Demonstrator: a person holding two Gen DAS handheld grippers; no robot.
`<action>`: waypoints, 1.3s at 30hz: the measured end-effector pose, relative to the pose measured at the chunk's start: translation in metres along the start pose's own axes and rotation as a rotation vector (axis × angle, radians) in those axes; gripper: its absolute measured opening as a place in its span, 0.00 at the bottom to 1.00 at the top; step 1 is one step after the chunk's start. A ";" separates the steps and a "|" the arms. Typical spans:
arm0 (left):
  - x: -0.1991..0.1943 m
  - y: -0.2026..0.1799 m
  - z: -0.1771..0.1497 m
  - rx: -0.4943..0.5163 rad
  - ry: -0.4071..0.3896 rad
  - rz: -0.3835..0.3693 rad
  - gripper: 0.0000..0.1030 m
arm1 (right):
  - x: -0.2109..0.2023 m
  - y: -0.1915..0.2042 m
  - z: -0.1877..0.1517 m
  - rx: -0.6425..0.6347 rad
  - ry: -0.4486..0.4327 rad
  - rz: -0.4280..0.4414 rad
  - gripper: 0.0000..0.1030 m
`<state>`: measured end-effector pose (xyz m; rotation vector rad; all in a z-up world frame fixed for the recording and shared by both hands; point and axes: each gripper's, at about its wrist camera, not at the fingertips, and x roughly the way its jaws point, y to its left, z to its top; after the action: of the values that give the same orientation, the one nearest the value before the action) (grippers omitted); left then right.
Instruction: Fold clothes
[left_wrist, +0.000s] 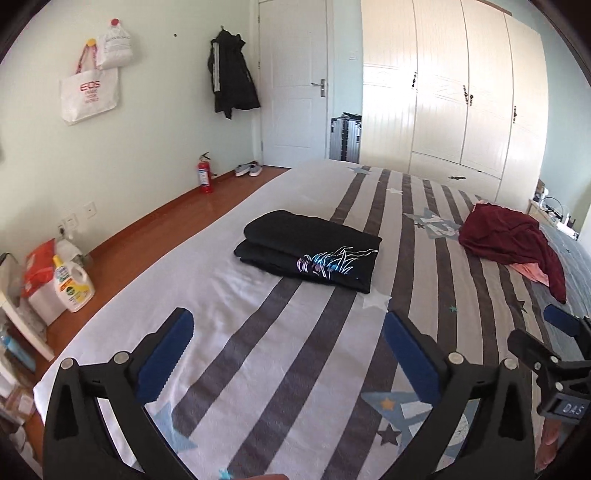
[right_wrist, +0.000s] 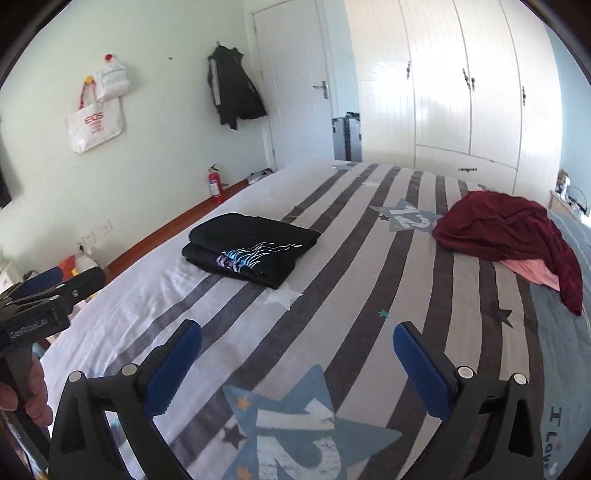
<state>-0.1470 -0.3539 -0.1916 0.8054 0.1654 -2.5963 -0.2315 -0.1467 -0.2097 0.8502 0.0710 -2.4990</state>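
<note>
Left hand-held gripper (left_wrist: 288, 347) and right hand-held gripper (right_wrist: 297, 354), both spread wide and holding nothing, above striped bed (left_wrist: 280, 369); folded black shirt (left_wrist: 310, 251) mid-bed ahead; maroon garment (right_wrist: 509, 232) heaped far right.

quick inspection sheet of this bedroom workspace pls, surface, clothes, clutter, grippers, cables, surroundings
surface: bed with a striped, star-printed cover.
job's things: black garment, folded, printed side up, lying mid-bed; maroon garment, crumpled, lying on a pink garment on the bed's far right side.
clutter: detergent bottle and orange packet on the floor beside the bed; fire extinguisher and shoes by the wall.
grippers: left hand-held gripper open, empty, above the cover; right hand-held gripper open, empty.
cables: nothing seen clearly.
surroundings: white wardrobe, door, dark coat and tote bag hanging on the wall.
</note>
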 end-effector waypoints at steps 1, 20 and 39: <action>-0.010 -0.004 -0.007 -0.008 -0.008 0.014 0.99 | -0.012 -0.002 -0.005 -0.019 -0.015 0.011 1.00; -0.227 -0.035 -0.110 -0.066 -0.093 0.082 0.99 | -0.222 -0.010 -0.102 -0.039 -0.197 0.066 1.00; -0.276 -0.041 -0.099 -0.067 -0.135 0.067 0.99 | -0.272 0.003 -0.093 -0.066 -0.200 0.060 1.00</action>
<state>0.0929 -0.1966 -0.1178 0.5996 0.1822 -2.5570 0.0077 -0.0115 -0.1245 0.5645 0.0584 -2.4963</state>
